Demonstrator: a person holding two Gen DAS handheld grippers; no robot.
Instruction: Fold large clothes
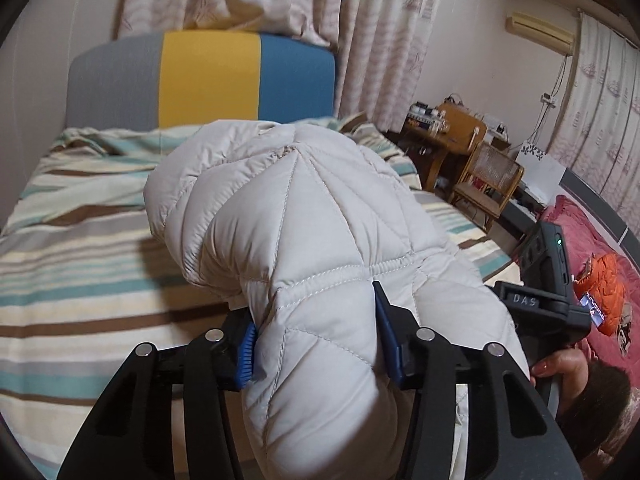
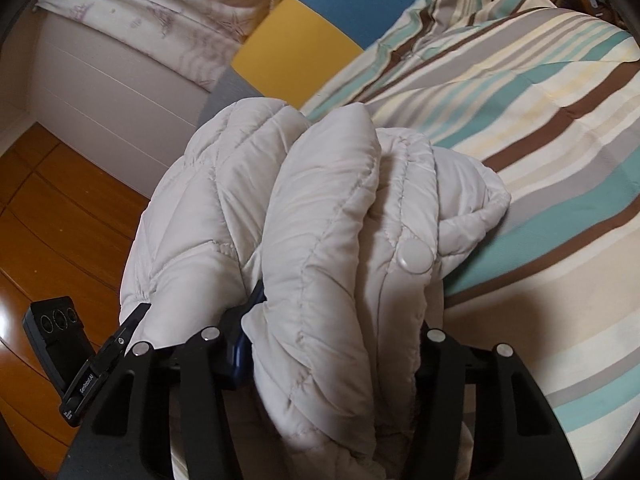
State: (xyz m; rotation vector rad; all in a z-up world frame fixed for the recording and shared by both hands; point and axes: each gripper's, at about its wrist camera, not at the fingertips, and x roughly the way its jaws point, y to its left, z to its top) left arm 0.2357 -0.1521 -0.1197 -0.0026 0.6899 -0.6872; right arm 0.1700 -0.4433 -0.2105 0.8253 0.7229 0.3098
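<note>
Pale grey-beige quilted nylon: a puffy down jacket [image 1: 304, 216], diamond-stitched, bunched into thick folds and lifted above the bed. Left gripper [image 1: 316, 332] has its jaws clamped on a fat quilted roll of it, blue pads [image 1: 247, 346] pressed into both sides. In the right wrist view the right gripper [image 2: 332, 340] grips another padded wad of the same jacket [image 2: 320, 216]; one blue pad shows at the left, the other jaw is buried under fabric. A round snap button [image 2: 415, 257] sits on the placket near the middle. The loose hem hangs down between the gripper frames. Striped bedsheet [image 1: 80, 240] in cream, teal, brown and grey lies bare to the left and beyond the bundle. Headboard [image 1: 208, 80] in grey, yellow and blue panels stands behind, patterned curtains [image 1: 380, 40] above it. Wooden floor [image 2: 52, 208] runs off the bed's left edge. Far right: a wooden desk [image 1: 456, 128], a cane chair [image 1: 488, 180], a red cover with an orange garment [image 1: 604, 280].
</note>
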